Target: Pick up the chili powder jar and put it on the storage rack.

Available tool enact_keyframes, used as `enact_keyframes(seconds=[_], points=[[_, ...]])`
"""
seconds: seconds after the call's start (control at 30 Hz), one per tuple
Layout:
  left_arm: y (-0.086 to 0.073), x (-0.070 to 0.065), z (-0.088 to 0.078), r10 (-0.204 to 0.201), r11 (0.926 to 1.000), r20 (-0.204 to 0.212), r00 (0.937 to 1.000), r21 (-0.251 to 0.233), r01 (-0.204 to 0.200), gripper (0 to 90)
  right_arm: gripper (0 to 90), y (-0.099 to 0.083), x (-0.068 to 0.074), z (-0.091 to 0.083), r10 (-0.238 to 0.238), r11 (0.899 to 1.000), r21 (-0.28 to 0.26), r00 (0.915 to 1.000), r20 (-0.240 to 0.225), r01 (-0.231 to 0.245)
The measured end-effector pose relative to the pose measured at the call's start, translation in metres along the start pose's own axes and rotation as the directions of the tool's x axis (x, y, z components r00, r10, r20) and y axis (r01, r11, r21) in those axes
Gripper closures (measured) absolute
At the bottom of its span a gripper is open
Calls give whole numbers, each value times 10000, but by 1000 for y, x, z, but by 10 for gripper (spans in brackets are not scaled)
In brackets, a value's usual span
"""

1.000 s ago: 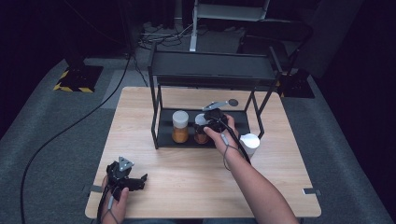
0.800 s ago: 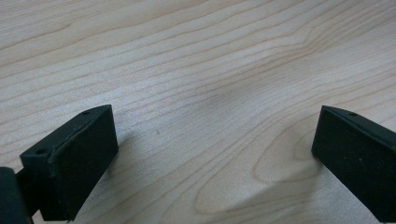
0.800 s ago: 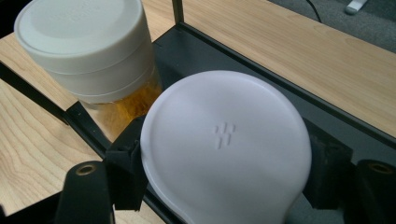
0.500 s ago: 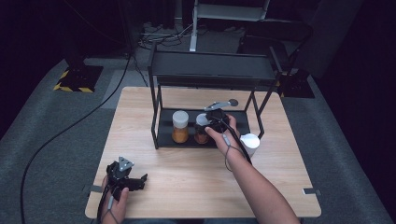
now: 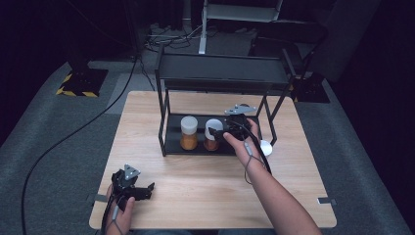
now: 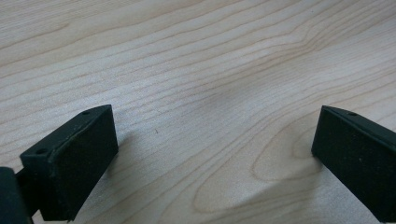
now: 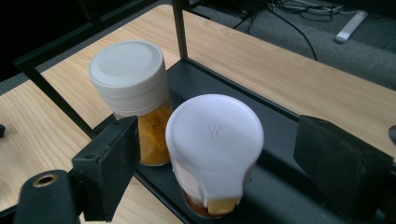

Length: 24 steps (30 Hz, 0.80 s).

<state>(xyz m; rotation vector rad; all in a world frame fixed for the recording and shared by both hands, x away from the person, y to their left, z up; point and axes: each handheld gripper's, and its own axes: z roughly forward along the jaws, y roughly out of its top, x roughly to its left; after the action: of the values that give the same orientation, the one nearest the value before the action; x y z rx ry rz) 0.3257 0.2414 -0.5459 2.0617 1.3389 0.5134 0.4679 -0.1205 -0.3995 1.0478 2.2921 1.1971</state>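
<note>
My right gripper (image 7: pixel 219 154) had just been opening, its fingers (image 7: pixel 112 163) now apart, the jar (image 7: pixel 212 149) standing free between them on the rack (image 7: pixel 280 130). Light, smooth plastic (probably slippery); I'd grip below the cap. Left gripper (image 6: pixel 210 149) fingers apart over bare surface (image 6: pixel 196 60).

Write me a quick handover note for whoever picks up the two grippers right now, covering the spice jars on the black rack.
Left gripper: open, nothing between its jaws, low over the table at the near left corner.
Right gripper: jaws have just been opening; they stand either side of the flip-cap jar without pressing on it.
Things: flip-cap jar upright on the rack's bottom shelf, beside the round-lid jar of orange powder. A small white round thing lies on the table right of the rack.
Done: flip-cap jar seems placed and released.
Left: probably back the right gripper away.
</note>
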Motion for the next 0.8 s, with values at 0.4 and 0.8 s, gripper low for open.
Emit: enact_keyframes(seconds=[0.4,0.8], points=[[-2,-1,-2,179,9998,151,9997,29,-180,0,140,-6,-5,-36,12,9994,-359,9997,245,-3],[-2,-1,-2,174,9998,149,9997,36,-175,0,128,-19,-11,-66,-137,9989,-434,9982,579,162]])
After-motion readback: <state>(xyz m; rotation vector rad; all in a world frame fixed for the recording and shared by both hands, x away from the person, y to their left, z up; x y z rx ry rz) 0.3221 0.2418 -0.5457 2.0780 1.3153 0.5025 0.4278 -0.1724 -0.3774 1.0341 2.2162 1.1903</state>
